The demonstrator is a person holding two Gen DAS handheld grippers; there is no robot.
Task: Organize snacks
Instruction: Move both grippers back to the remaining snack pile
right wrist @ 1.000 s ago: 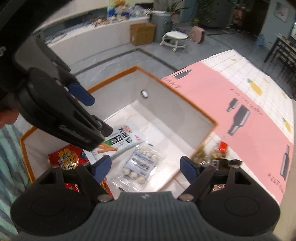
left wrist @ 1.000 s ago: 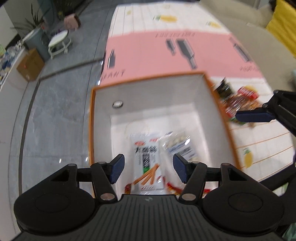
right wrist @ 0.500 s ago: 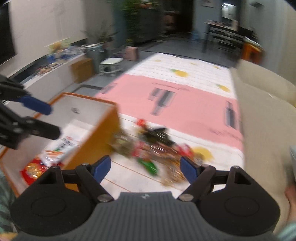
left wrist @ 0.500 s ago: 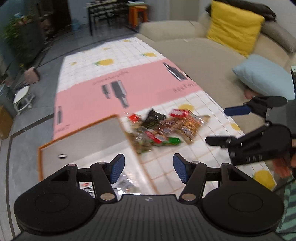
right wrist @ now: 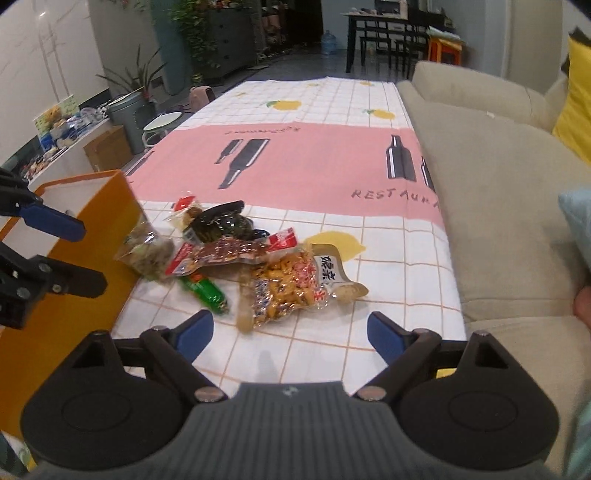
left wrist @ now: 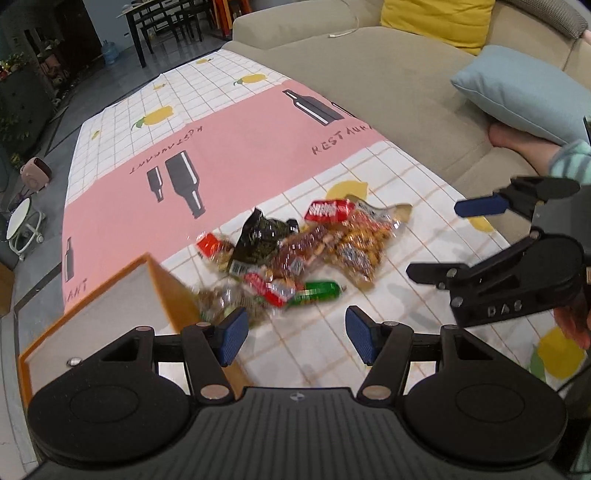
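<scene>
A pile of snack packets lies on the patterned mat, also in the right wrist view: a black bag, a clear bag of orange snacks, a green stick packet, red-labelled packets. An orange box with white inside stands left of the pile; it also shows in the right wrist view. My left gripper is open and empty, near the pile's front edge by the box corner. My right gripper is open and empty, just in front of the pile.
The mat has a pink band with bottle prints and a white lemon grid. A beige sofa runs along its right side, with a blue cushion and a yellow cushion. Grey floor, a stool and plants lie left.
Both grippers have swung away from over the box interior to face the snack pile on the mat. Both stay open and empty.
</scene>
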